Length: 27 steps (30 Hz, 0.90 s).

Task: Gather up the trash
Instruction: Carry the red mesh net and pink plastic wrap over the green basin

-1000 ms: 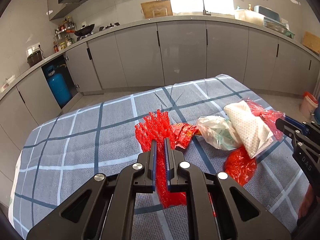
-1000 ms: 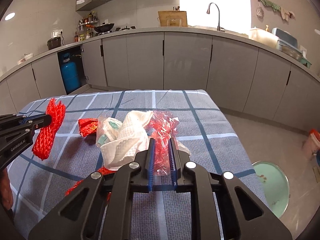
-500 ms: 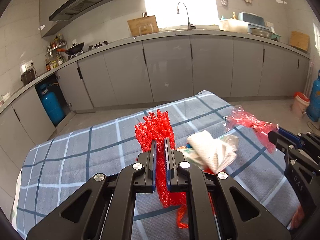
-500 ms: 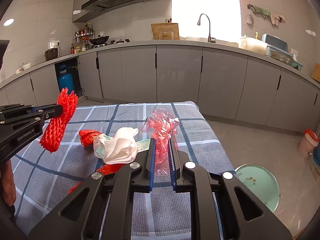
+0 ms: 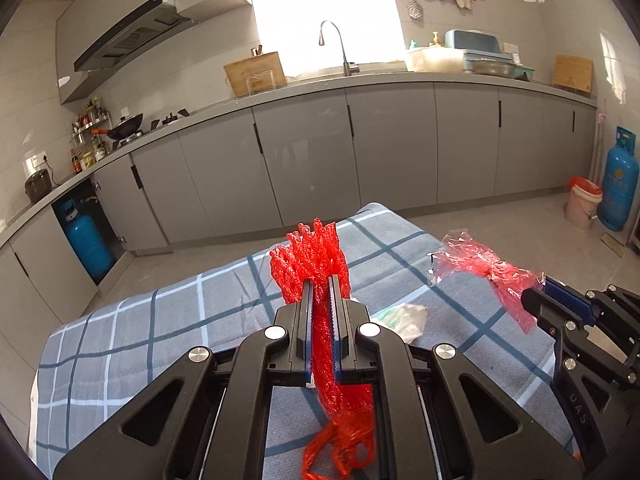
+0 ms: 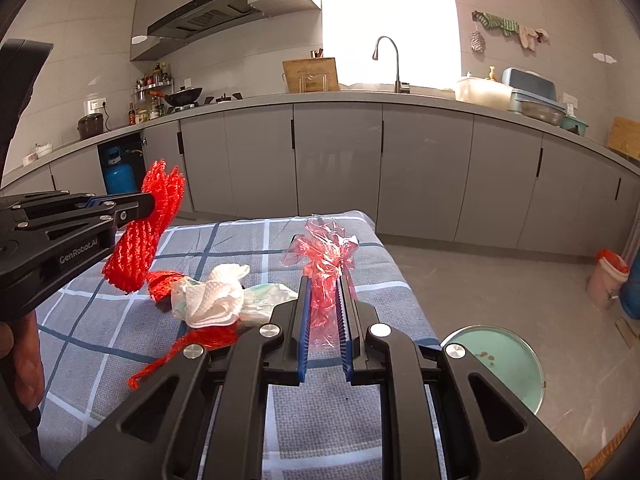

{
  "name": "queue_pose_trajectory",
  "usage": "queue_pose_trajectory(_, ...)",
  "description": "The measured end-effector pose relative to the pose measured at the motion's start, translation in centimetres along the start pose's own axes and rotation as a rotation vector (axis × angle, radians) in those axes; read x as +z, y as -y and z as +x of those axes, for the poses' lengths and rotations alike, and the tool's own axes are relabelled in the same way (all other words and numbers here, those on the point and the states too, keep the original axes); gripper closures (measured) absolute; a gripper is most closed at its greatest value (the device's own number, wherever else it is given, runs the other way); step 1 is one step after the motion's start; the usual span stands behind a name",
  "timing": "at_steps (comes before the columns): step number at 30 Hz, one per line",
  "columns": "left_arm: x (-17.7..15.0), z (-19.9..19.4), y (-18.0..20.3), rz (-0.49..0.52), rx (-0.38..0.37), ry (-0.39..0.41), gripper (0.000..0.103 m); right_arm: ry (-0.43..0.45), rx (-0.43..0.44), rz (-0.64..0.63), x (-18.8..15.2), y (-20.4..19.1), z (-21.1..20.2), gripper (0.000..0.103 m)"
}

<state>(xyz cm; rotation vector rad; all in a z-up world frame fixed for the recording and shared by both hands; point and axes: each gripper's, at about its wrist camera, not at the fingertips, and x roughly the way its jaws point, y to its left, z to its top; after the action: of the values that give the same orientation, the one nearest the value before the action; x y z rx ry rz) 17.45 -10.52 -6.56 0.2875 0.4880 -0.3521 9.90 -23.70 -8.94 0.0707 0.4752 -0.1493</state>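
Left gripper (image 5: 321, 292) pinching red foam fruit net (image 5: 310, 256), right gripper (image 6: 325, 292) pinching red cellophane wrapper (image 6: 324, 264); both held above checked tabletop (image 6: 120, 344), likely en route to bin. Crumpled tissue (image 6: 212, 296) w/ other scraps left on cloth.

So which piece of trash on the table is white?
The crumpled paper towel, lying on the checked tablecloth. The pieces beside it are red, and the red net and red plastic wrap are in grippers.

red mesh net (image 5: 320, 264) tail: cut by bottom edge | crumpled wrapper (image 5: 404, 316): mostly behind fingers
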Motion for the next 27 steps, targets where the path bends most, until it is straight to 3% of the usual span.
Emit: queue_pose_trajectory(27,2.1,1.6,8.8,0.117,-0.097,0.01,0.095,0.005,-0.113,0.121,-1.5,8.1,-0.5,0.089)
